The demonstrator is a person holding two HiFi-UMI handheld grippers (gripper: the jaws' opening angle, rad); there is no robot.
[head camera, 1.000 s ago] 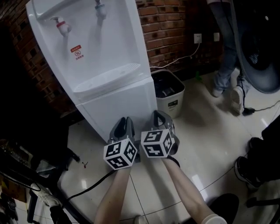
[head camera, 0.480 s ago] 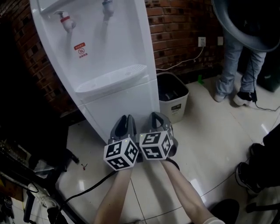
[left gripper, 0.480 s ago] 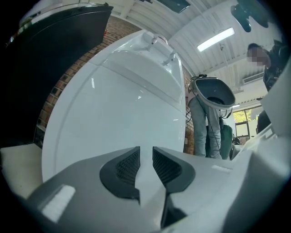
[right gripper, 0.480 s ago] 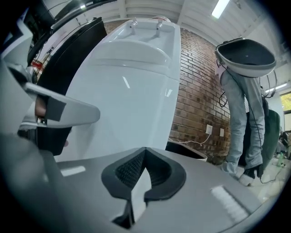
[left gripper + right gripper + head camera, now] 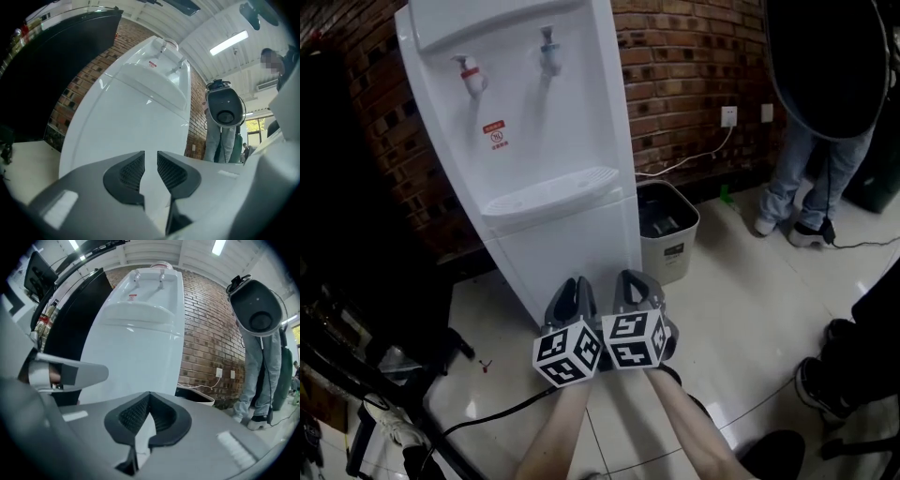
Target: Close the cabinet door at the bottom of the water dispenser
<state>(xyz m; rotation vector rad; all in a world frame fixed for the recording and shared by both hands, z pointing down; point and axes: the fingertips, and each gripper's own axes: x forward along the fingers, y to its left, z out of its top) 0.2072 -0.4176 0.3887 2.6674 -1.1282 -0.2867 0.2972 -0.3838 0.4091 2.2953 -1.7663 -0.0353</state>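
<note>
The white water dispenser (image 5: 534,141) stands against the brick wall. Its bottom cabinet door (image 5: 572,234) looks flush with the body. Both grippers are held side by side, level, right in front of the door's lower part; I cannot tell whether they touch it. My left gripper (image 5: 572,289) is open, a narrow gap between its jaws with nothing in it; in the left gripper view (image 5: 150,157) the white door (image 5: 131,122) fills the space beyond. My right gripper (image 5: 636,283) is shut and empty, its tips (image 5: 149,397) meeting before the door (image 5: 136,366).
A grey waste bin (image 5: 667,220) stands just right of the dispenser. A person's legs (image 5: 797,178) and a large dark round device (image 5: 830,66) are at the far right. Dark furniture (image 5: 356,234) lies left, a black cable (image 5: 487,417) crosses the floor, and a shoe (image 5: 820,389) is at lower right.
The head view has tilted up, showing more of the dispenser. Both grippers shifted slightly and stay together at the door. The person at the right has moved.
</note>
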